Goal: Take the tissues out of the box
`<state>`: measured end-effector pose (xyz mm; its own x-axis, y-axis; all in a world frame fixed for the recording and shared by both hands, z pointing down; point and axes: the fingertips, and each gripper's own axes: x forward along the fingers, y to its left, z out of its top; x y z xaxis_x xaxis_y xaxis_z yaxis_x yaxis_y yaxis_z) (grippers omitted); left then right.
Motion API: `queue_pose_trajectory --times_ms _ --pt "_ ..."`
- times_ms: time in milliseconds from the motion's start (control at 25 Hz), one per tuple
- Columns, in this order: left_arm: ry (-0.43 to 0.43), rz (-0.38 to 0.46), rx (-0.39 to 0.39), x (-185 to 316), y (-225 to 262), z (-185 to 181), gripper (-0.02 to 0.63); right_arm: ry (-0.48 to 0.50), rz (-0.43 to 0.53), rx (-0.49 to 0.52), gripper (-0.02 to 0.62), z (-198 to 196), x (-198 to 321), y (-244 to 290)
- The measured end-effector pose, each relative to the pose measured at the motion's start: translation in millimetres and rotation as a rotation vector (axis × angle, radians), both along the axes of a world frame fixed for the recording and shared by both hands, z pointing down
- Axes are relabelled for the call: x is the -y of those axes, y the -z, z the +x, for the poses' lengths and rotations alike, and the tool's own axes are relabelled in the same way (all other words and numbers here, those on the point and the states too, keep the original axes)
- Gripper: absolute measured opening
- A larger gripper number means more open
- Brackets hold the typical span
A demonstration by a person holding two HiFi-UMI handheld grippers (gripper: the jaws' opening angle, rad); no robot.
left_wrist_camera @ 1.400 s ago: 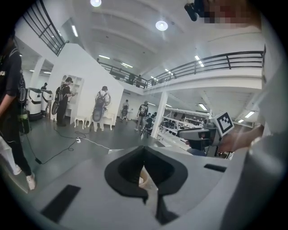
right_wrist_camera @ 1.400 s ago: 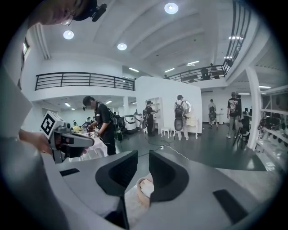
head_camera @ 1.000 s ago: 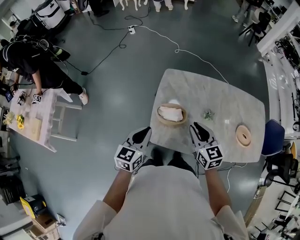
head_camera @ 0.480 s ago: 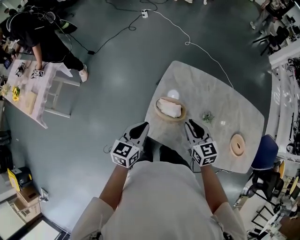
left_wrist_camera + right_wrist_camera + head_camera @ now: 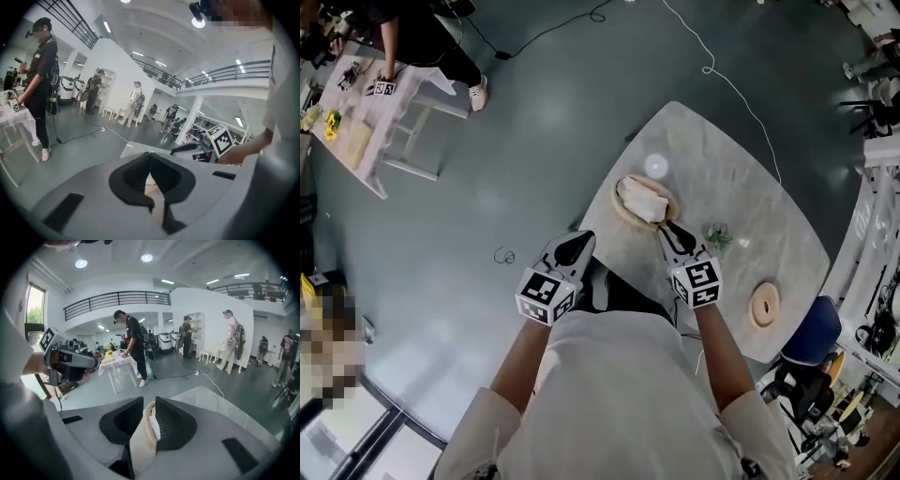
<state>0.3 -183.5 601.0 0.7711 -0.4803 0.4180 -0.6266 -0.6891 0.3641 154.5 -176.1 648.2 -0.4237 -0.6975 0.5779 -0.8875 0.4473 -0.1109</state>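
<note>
We see the tissue box point(image 5: 628, 212), a round wooden holder, standing on the surface point(image 5: 741, 178) close to the edge nearest the person, with the white tissues point(image 5: 645, 198) heaped in it and none yet drawn out. The right hand-held gripper point(image 5: 667, 228) sits just beside the box on the person's side, jaws partway apart and pinching nothing. We judge that this gap is kept so the jaws can straddle a fold of tissue. The left hand-held gripper point(image 5: 580, 240) hangs farther from the box, out past the surface's edge, its jaw tips drawn together and empty. We judge it is held in reserve, perhaps to steady the box. Only the head view gives the layout: 2 grippers flanking the box's near side, a small green object point(image 5: 717, 236) to the box's right and a wooden ring point(image 5: 764, 305) well beyond that. It does not resolve either jaw gap. The right gripper view supplies this, framing the box's tan rim and white tissue in its gap, so the box is lined up. The left gripper view shows its tips meeting, with the right gripper's marker cube point(image 5: 220, 140) off to one side.
</note>
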Motion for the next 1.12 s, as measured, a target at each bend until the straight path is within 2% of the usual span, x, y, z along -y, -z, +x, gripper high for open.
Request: queue_pose_trajectory --times_ms 160,720,1120 --pt "0.009 -0.009 0.008 0.9 -9.4 7.9 0.009 0.081 -0.056 -0.036 0.1 -1.4 13.9 -39.7" --pt "0.088 -0.081 0.035 -4.6 -49.3 3.1 0.009 0.27 -0.254 -0.156 0.101 -16.5 40.2 -168.1" --pt "0.137 -0.111 0.033 -14.6 -62.1 -1.4 0.009 0.409 -0.35 -0.292 0.128 -21.3 40.8 -221.2"
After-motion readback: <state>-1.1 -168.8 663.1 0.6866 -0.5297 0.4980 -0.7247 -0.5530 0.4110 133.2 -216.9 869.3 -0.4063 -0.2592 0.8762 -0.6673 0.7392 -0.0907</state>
